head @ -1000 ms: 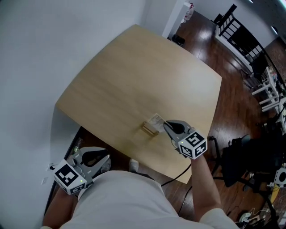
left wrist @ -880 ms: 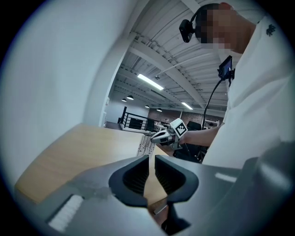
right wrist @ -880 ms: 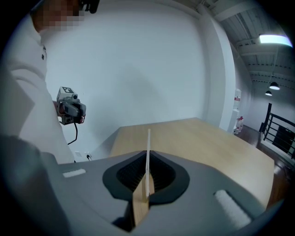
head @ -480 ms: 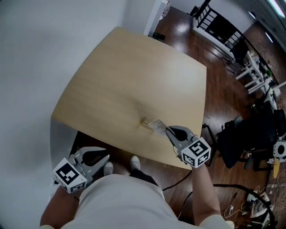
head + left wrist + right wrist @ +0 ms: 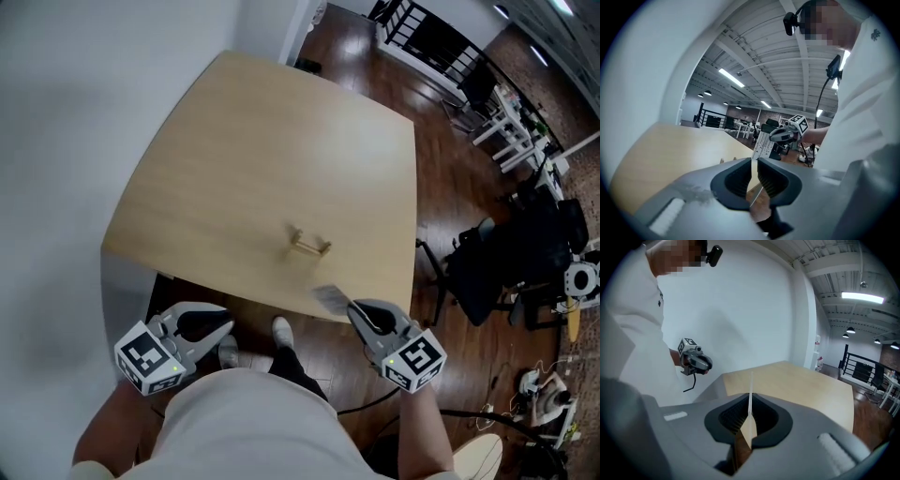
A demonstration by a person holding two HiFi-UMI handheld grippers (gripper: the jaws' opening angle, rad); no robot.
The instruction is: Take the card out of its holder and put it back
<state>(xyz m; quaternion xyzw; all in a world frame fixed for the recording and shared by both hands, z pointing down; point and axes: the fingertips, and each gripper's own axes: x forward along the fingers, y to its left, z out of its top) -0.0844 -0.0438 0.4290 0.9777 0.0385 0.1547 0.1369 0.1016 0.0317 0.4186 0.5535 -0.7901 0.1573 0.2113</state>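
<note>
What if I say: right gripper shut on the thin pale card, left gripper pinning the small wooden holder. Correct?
No. In the head view the left gripper hangs empty off the edge of the tan table, apart from the small wooden holder; the right gripper is shut on the thin pale card.

Table [image 5: 253, 141]: broad open top on every side of the one obstacle, a small holder [image 5: 308, 246] standing near the near edge. Left side closed by wall [image 5: 56, 141]; right side open floor [image 5: 441, 178], a dark chair [image 5: 497, 267] well apart.
</note>
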